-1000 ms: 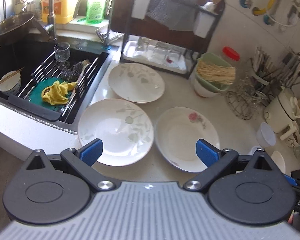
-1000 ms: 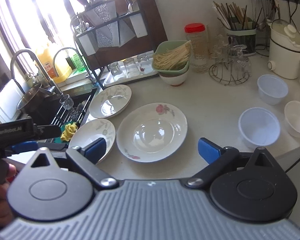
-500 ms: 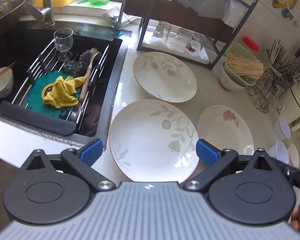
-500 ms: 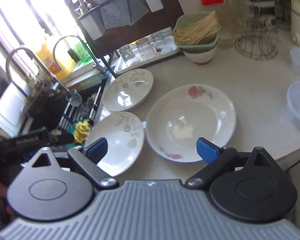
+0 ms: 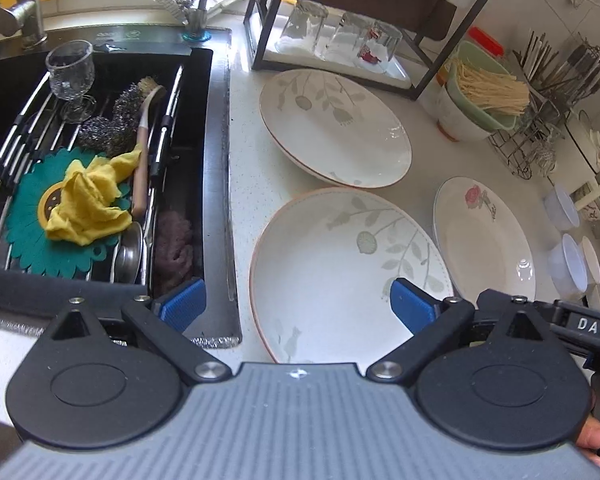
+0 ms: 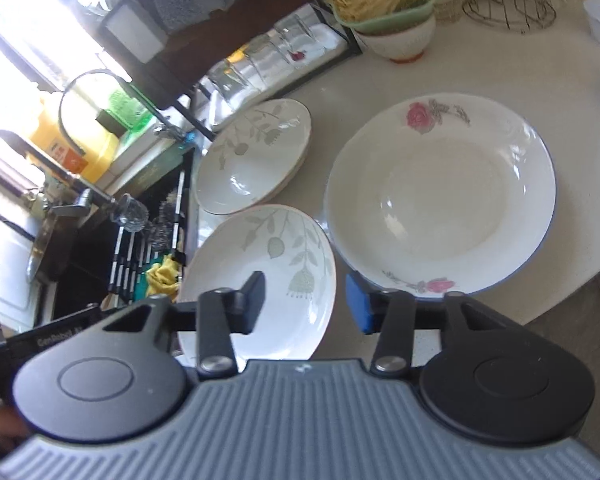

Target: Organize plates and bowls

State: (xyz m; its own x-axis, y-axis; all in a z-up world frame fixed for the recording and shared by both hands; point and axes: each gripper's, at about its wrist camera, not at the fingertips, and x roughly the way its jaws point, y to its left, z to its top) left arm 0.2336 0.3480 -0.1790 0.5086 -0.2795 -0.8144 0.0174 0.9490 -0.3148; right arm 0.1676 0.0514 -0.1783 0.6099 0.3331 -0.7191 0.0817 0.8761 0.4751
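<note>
Three white plates lie on the counter. The near leaf-pattern plate (image 5: 340, 264) sits just ahead of my left gripper (image 5: 296, 306), which is open and empty, its jaws straddling the plate's near left rim. A second leaf-pattern plate (image 5: 332, 128) lies behind it. The rose-pattern plate (image 6: 440, 196) lies to the right. My right gripper (image 6: 308, 296) is open but narrower, over the gap between the near leaf plate (image 6: 268, 276) and the rose plate. Clear plastic bowls (image 5: 568, 264) stand at the far right.
A black sink (image 5: 100, 160) with a rack, glass, scrubbers and yellow cloth is on the left. A dish rack with upturned glasses (image 5: 340, 36) stands behind the plates. A green bowl of noodles (image 5: 484, 92) and a wire holder (image 6: 508, 4) are at the back right.
Both grippers have moved closer and lower toward the plates. The right gripper's jaws have narrowed. The left gripper has shifted left toward the sink edge.
</note>
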